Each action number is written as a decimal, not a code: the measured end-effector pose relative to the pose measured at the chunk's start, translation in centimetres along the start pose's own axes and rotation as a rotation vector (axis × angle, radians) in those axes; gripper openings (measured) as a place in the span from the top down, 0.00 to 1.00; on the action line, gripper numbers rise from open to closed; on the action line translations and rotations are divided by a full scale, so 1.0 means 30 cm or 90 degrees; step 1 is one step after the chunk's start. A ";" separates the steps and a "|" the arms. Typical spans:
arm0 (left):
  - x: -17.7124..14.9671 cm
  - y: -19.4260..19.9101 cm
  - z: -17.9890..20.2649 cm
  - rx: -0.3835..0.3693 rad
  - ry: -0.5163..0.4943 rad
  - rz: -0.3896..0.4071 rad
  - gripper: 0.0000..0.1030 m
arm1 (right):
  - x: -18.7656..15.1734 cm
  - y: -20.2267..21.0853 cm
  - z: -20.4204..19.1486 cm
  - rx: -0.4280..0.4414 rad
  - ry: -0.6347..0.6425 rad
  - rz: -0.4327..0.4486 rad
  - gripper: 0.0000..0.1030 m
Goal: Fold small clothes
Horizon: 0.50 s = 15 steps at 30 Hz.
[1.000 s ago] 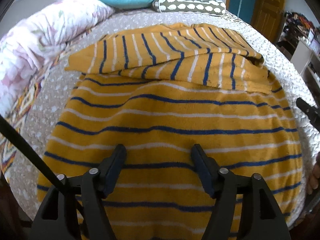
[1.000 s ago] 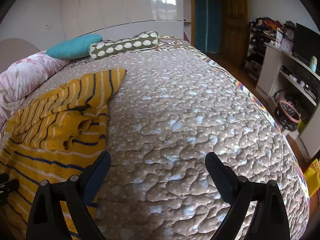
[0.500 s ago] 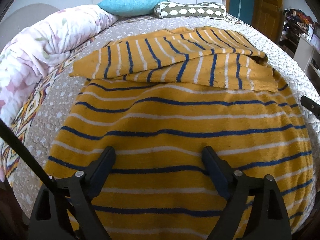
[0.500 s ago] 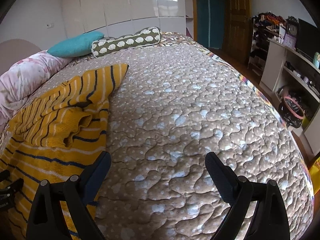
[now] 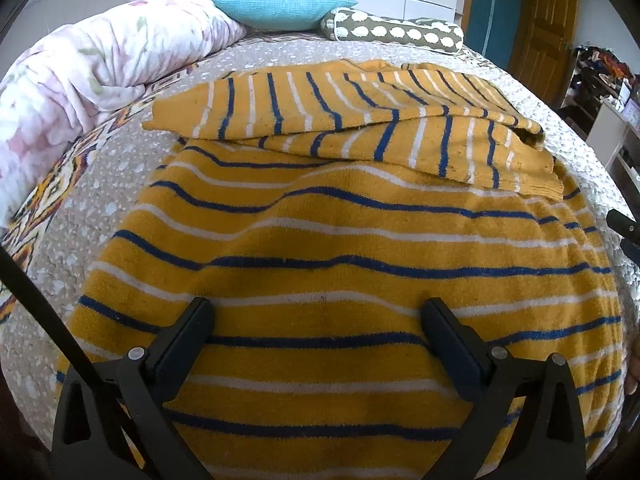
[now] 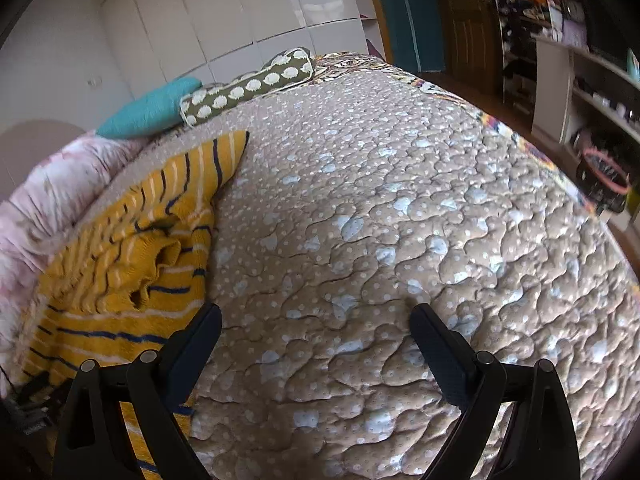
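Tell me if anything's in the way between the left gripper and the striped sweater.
Nothing visible. The left gripper is open directly over the yellow striped sweater, with only bare knit showing between its fingers. The folded sleeves lie farther up.

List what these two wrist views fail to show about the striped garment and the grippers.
- Striped sweater, left wrist view: its near hem is cut off by the bottom edge and hidden behind the open left gripper.
- Same sweater, right wrist view: blurred; the frame's left edge crops it.
- Right gripper: open over the quilt; whether it touches is unclear.
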State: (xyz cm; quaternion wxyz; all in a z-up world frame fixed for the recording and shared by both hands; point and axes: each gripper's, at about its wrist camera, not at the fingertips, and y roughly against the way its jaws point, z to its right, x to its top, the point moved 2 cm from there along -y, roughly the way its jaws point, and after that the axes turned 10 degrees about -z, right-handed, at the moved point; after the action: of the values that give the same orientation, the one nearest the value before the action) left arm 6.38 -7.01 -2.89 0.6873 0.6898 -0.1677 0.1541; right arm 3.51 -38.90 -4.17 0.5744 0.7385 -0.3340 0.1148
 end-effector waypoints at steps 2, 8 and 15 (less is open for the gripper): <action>0.002 0.019 -0.007 -0.002 -0.007 -0.016 0.02 | 0.000 0.003 0.015 0.015 -0.014 0.004 0.05; -0.003 0.229 -0.193 -0.011 0.035 0.075 0.08 | -0.007 0.017 0.038 0.037 -0.039 0.015 0.05; 0.063 0.152 -0.504 -0.013 0.124 0.036 0.08 | -0.006 0.013 0.028 0.019 -0.037 0.008 0.05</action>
State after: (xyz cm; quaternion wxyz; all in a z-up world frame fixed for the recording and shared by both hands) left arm 6.33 8.06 2.15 0.7028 0.6594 -0.1211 0.2381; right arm 2.96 -39.66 -4.24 0.5527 0.7478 -0.3534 0.1017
